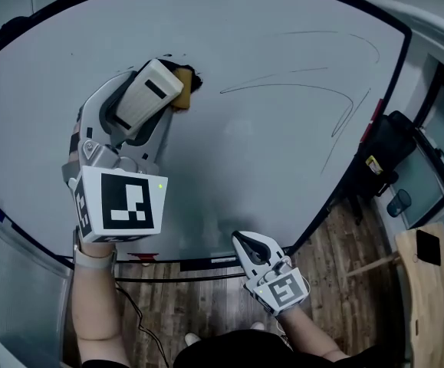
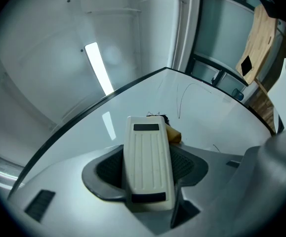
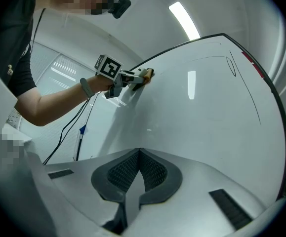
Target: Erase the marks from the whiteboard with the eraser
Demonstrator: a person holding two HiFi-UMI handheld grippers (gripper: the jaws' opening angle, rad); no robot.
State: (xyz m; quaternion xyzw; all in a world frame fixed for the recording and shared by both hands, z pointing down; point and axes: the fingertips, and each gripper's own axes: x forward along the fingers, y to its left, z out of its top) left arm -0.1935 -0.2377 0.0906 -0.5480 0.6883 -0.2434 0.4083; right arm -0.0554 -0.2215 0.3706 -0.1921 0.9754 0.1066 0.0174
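The whiteboard [image 1: 268,159] fills most of the head view. My left gripper [image 1: 141,106] is shut on a cream eraser [image 1: 151,90], whose tan felt [image 1: 182,98] presses on the board at a black scribble [image 1: 195,77]. In the left gripper view the eraser [image 2: 146,147] lies between the jaws, with the scribble [image 2: 157,116] just beyond its tip. Thin curved pen lines [image 1: 298,87] run across the board's right part. My right gripper [image 1: 246,245] is shut on nothing, low by the board's bottom edge; the right gripper view shows its jaws [image 3: 139,167] closed together.
A red marker [image 1: 375,113] sits at the board's right edge. A black bag [image 1: 386,148] and a wooden chair [image 1: 425,282] stand to the right on the wood floor [image 1: 344,244]. A cable [image 1: 133,313] hangs below the left arm. A blue-capped pen [image 3: 80,132] is by the board's left edge.
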